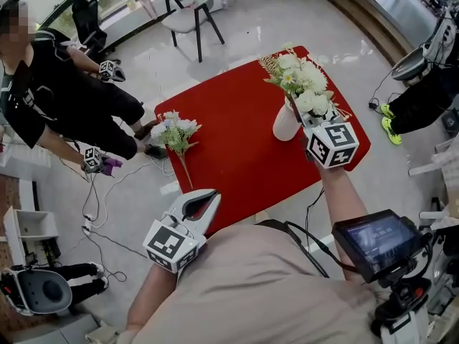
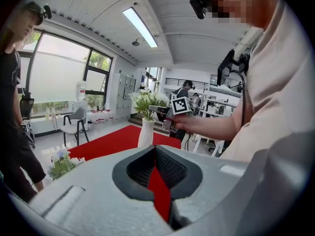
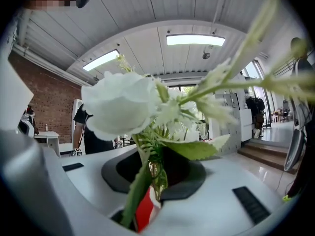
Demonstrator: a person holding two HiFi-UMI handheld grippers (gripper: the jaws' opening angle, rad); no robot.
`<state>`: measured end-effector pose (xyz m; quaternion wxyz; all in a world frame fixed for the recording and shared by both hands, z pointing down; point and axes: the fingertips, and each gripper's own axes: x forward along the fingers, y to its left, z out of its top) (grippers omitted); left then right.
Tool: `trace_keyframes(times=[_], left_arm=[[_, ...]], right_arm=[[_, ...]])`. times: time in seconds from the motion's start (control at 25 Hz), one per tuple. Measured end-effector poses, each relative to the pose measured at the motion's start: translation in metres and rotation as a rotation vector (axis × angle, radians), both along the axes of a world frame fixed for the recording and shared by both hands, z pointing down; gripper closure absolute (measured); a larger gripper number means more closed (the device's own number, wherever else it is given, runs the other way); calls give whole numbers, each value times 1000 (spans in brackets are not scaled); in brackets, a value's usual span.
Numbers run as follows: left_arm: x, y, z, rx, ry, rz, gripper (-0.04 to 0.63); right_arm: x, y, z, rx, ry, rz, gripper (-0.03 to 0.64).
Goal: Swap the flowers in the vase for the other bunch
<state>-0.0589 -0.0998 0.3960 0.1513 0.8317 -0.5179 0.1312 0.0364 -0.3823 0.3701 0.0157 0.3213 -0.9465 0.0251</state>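
One vase stands on the red table's right, its white bunch clamped in the right gripper. A second bunch lies left; the left gripper is closed, empty.

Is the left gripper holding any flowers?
No, the left gripper has nothing between its fingers; the spare bunch lies on the red table, apart from it.
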Motion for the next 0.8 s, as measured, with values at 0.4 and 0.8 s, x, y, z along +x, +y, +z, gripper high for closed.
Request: trace_keyframes(times=[0.4, 0.8], left_arm=[[-5, 3, 3, 7, 11, -9, 586], [1, -1, 7, 9, 19, 6, 586]], right_arm=[[-2, 3, -29, 34, -14, -17, 520], [5, 5, -81, 82, -51, -44, 522]])
